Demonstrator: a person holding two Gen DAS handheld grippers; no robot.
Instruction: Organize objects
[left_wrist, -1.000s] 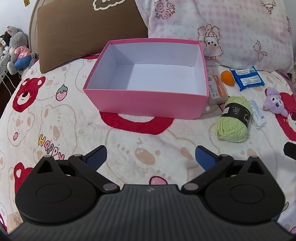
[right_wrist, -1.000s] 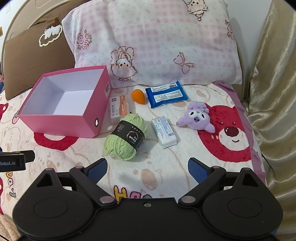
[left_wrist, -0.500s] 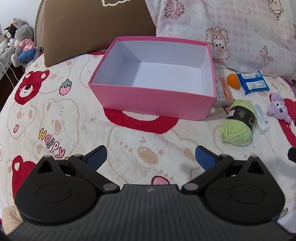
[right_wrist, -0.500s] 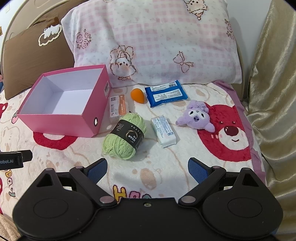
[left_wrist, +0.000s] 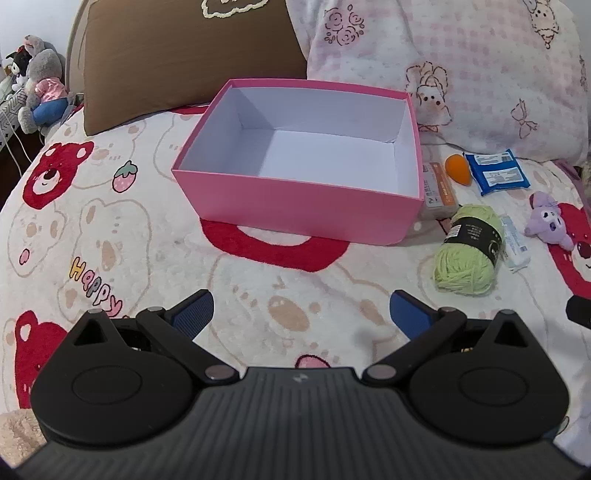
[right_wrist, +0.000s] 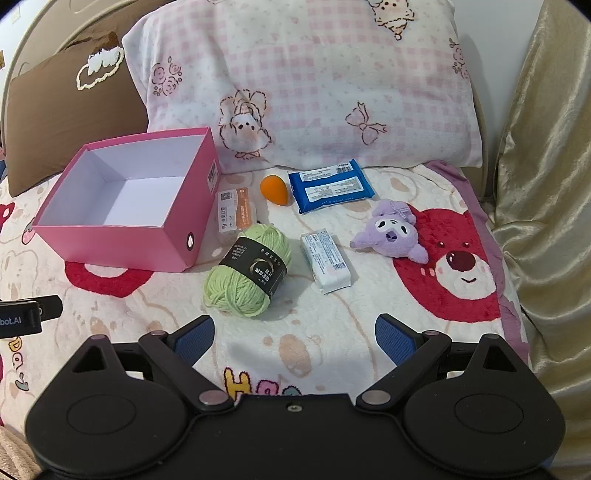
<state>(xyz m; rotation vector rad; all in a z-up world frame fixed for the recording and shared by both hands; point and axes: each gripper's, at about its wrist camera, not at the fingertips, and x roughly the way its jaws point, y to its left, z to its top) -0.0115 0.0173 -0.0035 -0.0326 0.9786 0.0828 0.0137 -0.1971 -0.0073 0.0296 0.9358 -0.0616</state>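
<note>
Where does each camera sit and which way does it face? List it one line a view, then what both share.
Left wrist: on the left hand-held gripper, open over the blanket, facing the empty pink box; the other gripper's tip shows at the right edge.
Right wrist: on the right hand-held gripper, open, facing the green yarn, white packet and purple plush; the left gripper's tip shows at the left edge.
Shared: box, yarn, plush, orange sponge, blue pack, pink pillow.

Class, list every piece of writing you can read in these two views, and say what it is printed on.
"HAPPY": on the blanket.
"bot.AI": on the left tongs, cut off at the frame edge.
Too small to read: labels on the yarn, blue pack, white pack, orange-and-white box.
</note>
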